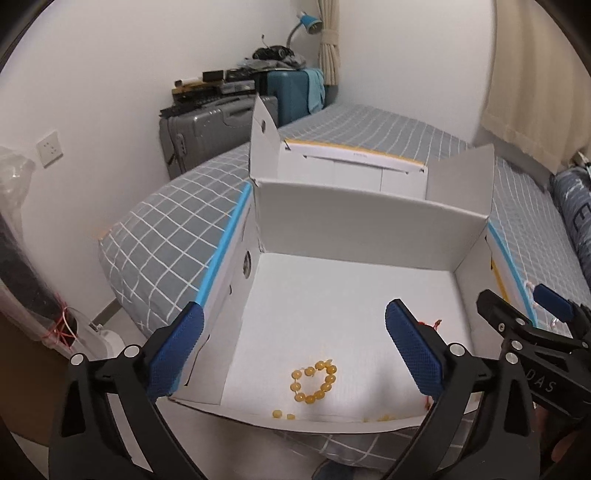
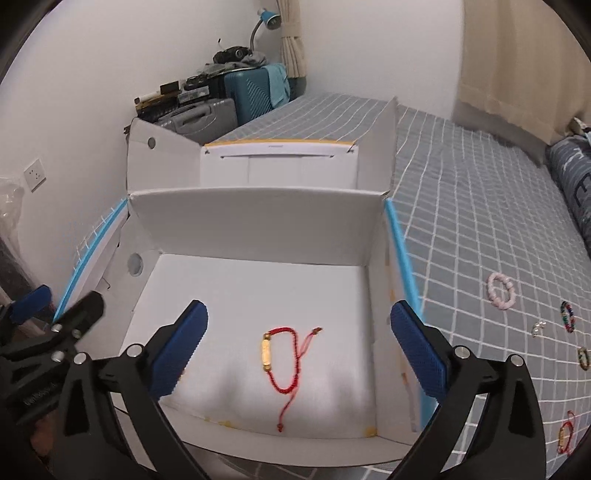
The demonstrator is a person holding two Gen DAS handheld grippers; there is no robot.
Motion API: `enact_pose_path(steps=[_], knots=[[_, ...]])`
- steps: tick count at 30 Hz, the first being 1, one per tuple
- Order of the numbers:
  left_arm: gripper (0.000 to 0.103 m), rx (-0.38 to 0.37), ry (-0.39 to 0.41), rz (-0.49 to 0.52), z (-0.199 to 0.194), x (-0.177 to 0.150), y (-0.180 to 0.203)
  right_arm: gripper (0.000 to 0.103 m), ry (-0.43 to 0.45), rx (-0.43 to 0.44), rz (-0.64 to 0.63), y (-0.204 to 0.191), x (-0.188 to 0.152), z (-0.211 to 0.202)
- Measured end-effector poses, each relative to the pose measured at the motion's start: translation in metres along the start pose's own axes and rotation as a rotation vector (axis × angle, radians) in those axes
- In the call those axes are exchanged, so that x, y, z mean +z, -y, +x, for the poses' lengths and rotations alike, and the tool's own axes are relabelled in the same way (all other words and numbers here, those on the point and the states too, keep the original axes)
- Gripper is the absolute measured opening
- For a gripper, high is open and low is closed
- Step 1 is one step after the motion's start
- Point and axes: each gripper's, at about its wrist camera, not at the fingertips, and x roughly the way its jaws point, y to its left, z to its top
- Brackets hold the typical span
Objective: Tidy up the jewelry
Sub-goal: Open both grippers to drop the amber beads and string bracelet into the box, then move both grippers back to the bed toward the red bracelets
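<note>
An open white cardboard box [image 1: 369, 218] stands on the bed; it also shows in the right wrist view [image 2: 258, 218]. A yellow bead bracelet [image 1: 314, 382] lies on the box floor. A red cord bracelet with a gold tube bead [image 2: 282, 360] lies there too. My left gripper [image 1: 295, 354] is open and empty above the yellow bracelet. My right gripper [image 2: 299, 347] is open and empty above the red bracelet. On the bedspread to the right lie a pink bead bracelet [image 2: 500, 290], a multicoloured bead bracelet [image 2: 568, 316], a small silver piece [image 2: 537, 328], a dark bracelet [image 2: 583, 359] and another red cord bracelet [image 2: 565, 435].
The bed has a grey checked cover [image 2: 461, 206]. Suitcases [image 1: 207, 125] with clutter and a blue desk lamp [image 1: 308, 22] stand against the far wall. A rolled dark-blue quilt [image 2: 572, 192] lies at the right edge. Curtains hang on the right.
</note>
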Motion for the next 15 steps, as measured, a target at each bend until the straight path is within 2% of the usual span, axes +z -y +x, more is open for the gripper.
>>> enact_pose_path(steps=[11, 15], knots=[[0.097, -0.039, 0.011, 0.033, -0.027, -0.003, 0.03, 0.095, 0.023, -0.008, 0.014, 0.047, -0.006, -0.043], [0.097, -0.068, 0.03, 0.052, -0.038, -0.006, 0.047, 0.095, 0.015, -0.06, 0.002, 0.07, -0.015, -0.058]])
